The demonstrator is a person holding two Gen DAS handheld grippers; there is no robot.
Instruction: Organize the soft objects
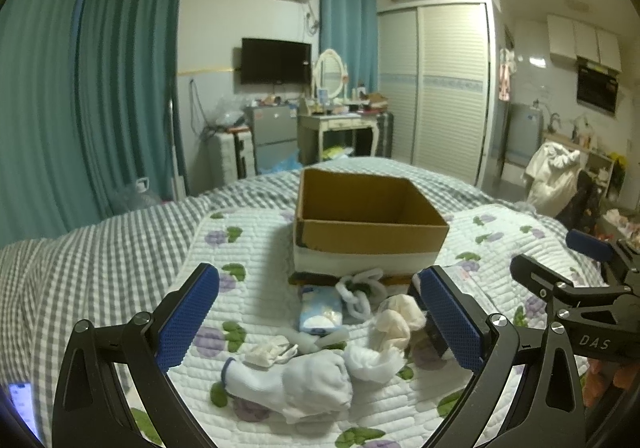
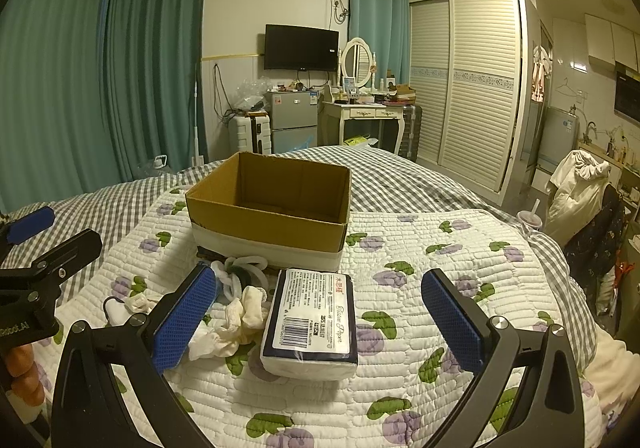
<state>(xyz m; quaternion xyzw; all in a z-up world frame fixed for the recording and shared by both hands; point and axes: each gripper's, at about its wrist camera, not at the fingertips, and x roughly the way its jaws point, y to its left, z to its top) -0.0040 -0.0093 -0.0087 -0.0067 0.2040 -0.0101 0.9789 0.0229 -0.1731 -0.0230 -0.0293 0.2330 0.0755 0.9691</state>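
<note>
Socks: a white pile (image 1: 316, 384) lay on my quilt (image 1: 248, 244), between my left fingers, at 6 o'clock from the box.
Tissue pack: it (image 2: 310, 322) lay flat between my right fingers, just at 6 o'clock of the box (image 2: 272, 207).
Chain: white links (image 1: 360, 290) touched the box front.
Box: open, upright at quilt centre.
Left gripper: mine (image 1: 320, 322) hung released, gripping nothing.
Right gripper: mine (image 2: 320, 322) was spread wide, above the pack.
</note>
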